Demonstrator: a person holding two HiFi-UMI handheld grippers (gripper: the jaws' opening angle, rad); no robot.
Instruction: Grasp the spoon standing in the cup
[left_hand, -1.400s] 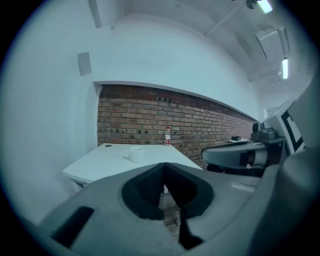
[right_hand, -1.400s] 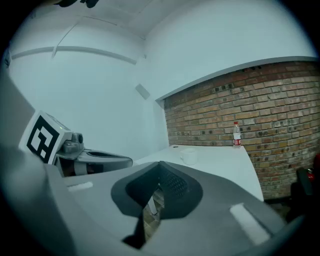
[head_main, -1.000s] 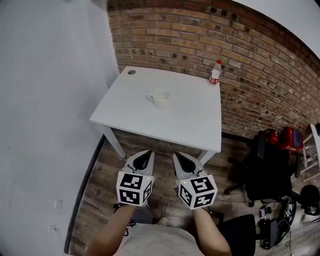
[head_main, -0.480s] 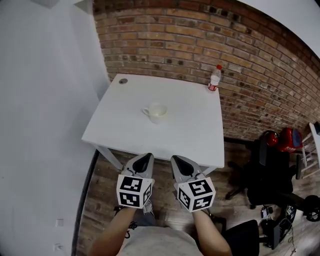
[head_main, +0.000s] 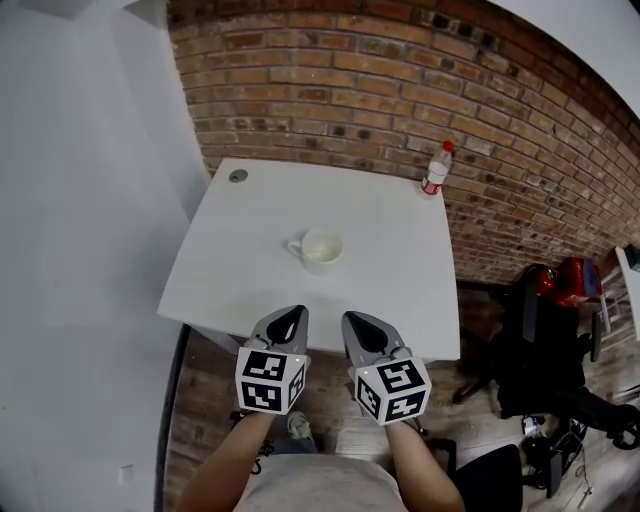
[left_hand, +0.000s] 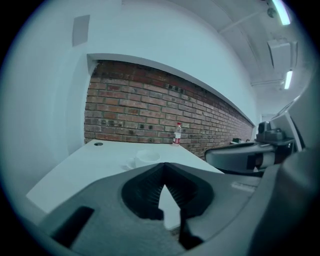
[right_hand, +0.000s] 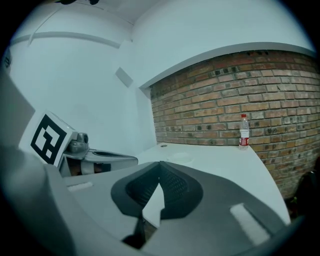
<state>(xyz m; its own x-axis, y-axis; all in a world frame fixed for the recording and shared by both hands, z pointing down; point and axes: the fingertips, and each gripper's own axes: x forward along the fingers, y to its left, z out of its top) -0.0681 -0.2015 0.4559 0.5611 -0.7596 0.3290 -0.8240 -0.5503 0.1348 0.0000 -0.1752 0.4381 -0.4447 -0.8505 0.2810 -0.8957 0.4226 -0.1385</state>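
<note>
What the cup (head_main: 322, 250) holds is too small to tell; the bottom edge cuts both forearms (head_main: 225, 466).

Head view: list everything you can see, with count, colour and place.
table: one, white, against the brick wall
cup: one, white, near the table's middle; no spoon can be made out in it
bottle: one, clear with red cap and label, table's far right corner
brick wall: one, red-brown, behind the table
chair: one, black, on the floor to the right
left tongs: one, grey, shut, empty, at the table's near edge
right tongs: one, grey, shut, empty, beside the left
</note>
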